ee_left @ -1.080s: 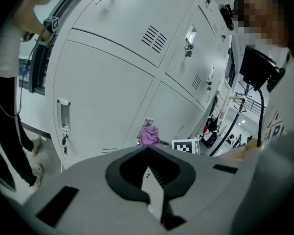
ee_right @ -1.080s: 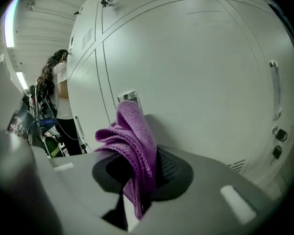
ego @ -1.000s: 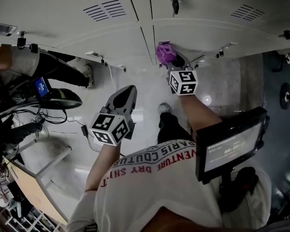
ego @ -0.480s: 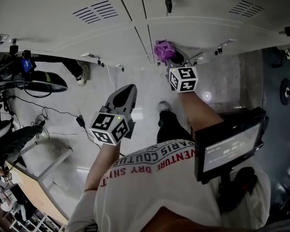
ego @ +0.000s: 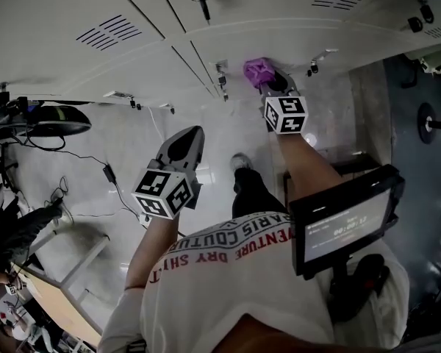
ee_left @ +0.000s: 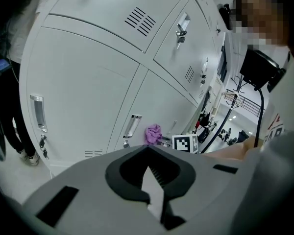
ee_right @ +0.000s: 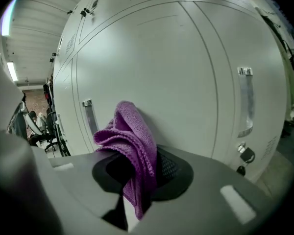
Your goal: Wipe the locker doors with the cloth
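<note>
Right hand-held gripper (ego: 273, 87) clamped on purple cloth (ego: 257, 71), pressed against lower locker door (ego: 294, 43) | cloth has slid right, away from the door seam, so a wiping stroke looks under way | left hand-held gripper (ego: 191, 137) closed, empty, well back from the lockers

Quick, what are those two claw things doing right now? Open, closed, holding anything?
Left gripper: closed, empty.
Right gripper: closed on the purple cloth.
</note>
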A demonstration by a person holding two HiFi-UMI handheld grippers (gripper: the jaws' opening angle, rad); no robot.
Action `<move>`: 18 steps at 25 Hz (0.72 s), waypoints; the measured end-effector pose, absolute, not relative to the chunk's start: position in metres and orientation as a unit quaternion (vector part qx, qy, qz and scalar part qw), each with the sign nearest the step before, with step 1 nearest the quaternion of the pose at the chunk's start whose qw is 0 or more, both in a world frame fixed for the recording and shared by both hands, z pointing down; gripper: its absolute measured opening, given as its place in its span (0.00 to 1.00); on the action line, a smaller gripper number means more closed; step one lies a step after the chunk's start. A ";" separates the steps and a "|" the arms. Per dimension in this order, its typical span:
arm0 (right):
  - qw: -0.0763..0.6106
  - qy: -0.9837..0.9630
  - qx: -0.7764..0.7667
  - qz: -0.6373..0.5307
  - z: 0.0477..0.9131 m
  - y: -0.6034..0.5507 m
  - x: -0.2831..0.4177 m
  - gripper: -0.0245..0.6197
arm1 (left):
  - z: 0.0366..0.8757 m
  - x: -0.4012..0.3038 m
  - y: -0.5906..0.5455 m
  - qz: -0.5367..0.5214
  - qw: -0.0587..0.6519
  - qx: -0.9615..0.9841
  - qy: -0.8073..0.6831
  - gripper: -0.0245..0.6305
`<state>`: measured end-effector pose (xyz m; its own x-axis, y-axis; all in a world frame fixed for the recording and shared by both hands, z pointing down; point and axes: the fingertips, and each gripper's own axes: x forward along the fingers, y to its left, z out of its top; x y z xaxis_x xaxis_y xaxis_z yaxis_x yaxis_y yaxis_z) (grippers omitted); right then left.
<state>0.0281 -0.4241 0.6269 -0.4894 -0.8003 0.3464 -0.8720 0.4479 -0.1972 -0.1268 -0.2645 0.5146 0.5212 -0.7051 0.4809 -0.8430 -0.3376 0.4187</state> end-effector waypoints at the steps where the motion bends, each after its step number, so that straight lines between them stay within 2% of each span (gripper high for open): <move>1: 0.103 -0.841 0.501 0.175 0.627 -0.426 0.038 0.15 | 0.514 -0.123 -0.266 0.108 0.321 0.813 -0.474 0.04; 12: 0.101 -0.784 0.584 0.184 0.631 -0.441 0.140 0.15 | 0.520 -0.093 -0.273 0.115 0.322 0.828 -0.444 0.04; 18: 0.101 -0.777 0.593 0.185 0.634 -0.443 0.153 0.15 | 0.529 -0.092 -0.269 0.120 0.328 0.826 -0.442 0.04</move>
